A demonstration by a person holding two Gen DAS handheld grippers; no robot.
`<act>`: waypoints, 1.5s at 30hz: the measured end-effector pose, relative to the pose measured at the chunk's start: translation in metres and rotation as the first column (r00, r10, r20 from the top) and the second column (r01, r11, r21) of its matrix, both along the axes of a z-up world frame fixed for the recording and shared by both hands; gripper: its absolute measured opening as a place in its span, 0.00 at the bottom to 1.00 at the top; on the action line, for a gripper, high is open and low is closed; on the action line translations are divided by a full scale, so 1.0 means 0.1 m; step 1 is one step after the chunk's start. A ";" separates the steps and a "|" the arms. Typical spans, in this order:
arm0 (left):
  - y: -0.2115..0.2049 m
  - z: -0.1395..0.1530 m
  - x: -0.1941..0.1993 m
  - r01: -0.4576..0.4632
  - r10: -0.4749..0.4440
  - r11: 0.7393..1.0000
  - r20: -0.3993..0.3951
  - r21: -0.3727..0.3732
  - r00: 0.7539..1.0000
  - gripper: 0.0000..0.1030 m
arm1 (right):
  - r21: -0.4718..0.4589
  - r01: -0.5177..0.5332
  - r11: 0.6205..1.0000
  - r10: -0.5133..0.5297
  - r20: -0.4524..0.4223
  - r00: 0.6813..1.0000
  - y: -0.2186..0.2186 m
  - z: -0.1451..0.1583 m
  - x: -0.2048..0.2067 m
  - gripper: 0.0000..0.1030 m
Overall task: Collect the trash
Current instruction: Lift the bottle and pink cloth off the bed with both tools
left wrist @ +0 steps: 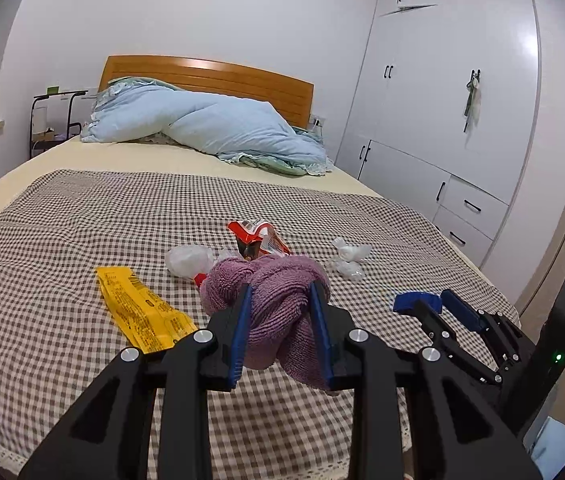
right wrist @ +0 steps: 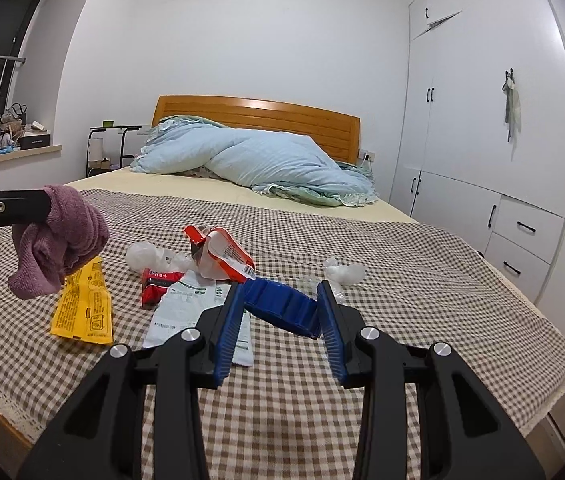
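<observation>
Left tongs [left wrist: 280,300] clamp a purple towel [left wrist: 270,292]; right tongs [right wrist: 280,300] grip a blue box [right wrist: 282,306] (above the checked bedspread [right wrist: 402,280]).

My left claw [left wrist: 282,320] points slightly down, pads clamped on a towel [left wrist: 270,300]. My right claw [right wrist: 280,320], just beside it, grips a blue box [right wrist: 282,306].

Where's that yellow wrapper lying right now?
The yellow wrapper lies flat on the checked bedspread, at the left of the trash pile in both views, beside the small red packet and below the purple towel.
</observation>
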State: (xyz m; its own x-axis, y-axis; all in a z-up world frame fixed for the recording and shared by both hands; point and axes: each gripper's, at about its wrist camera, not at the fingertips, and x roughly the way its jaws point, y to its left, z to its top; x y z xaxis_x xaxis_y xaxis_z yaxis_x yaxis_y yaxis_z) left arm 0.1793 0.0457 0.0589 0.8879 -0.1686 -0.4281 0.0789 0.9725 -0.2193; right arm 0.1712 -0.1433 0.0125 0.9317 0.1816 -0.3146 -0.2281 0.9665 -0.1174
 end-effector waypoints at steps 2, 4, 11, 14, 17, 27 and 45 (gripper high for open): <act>-0.01 0.01 -0.04 0.003 -0.003 1.000 0.000 0.002 1.000 0.25 | 0.005 0.001 1.000 -0.001 0.000 1.000 -0.03 0.01 -0.05 0.36; -0.03 0.02 -0.10 0.001 -0.001 1.000 0.008 0.003 1.000 0.25 | 0.010 0.001 1.000 -0.001 0.001 1.000 -0.07 0.02 -0.11 0.36; -0.07 0.03 -0.29 -0.006 0.006 1.000 0.019 0.004 1.000 0.25 | 0.030 -0.005 1.000 0.005 0.011 1.000 -0.19 0.06 -0.31 0.36; -0.09 0.02 -0.36 0.004 -0.004 1.000 0.016 -0.004 1.000 0.25 | 0.044 -0.015 0.999 0.015 0.005 1.000 -0.25 0.07 -0.39 0.36; -0.10 0.01 -0.41 0.009 -0.009 1.000 0.014 -0.016 1.000 0.25 | 0.053 -0.016 0.998 0.016 0.003 1.000 -0.31 0.09 -0.45 0.36; -0.21 -0.02 -0.64 0.038 -0.037 0.999 0.033 -0.019 0.999 0.25 | 0.080 -0.034 0.996 0.032 0.026 0.999 -0.52 0.15 -0.75 0.36; -0.36 -0.08 -1.16 0.094 -0.090 0.994 0.083 -0.046 0.992 0.25 | 0.128 -0.069 0.989 0.066 0.030 0.997 -0.78 0.12 -1.17 0.36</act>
State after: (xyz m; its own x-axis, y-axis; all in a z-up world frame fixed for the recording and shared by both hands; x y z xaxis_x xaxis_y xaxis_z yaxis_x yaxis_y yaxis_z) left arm 0.0632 0.0093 0.0506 0.8989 -0.2707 -0.3445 0.1872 0.9482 -0.2568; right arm 0.0540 -0.2213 0.0249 0.9234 0.2816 -0.2607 -0.2916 0.9565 0.0003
